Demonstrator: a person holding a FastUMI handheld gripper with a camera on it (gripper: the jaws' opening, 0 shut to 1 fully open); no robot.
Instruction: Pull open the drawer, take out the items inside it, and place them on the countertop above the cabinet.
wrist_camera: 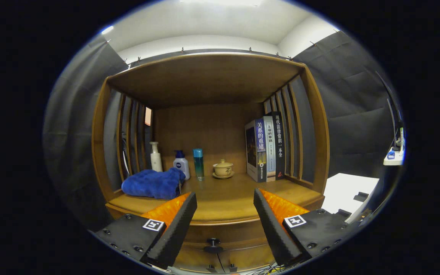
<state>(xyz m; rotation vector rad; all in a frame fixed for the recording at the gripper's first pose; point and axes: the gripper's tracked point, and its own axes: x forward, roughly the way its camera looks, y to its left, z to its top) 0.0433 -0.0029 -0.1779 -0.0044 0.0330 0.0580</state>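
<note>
A wooden cabinet stands ahead with its countertop [227, 194] just beyond my fingers. Below the countertop's front edge is the drawer front [220, 236], closed, with a small dark knob [213, 242] low between my fingers. My gripper [225, 200] is open, its fingers spread wide apart and holding nothing, hovering in front of the countertop's edge and a little above the knob. The drawer's inside is hidden.
On the countertop lie a crumpled blue towel [153, 184] by the left finger, a white pump bottle [155, 157], a white bottle with a blue cap [181, 164], a slim teal bottle [198, 163], a lidded tea cup [223, 168] and upright books [266, 148]. A white table [348, 191] stands right.
</note>
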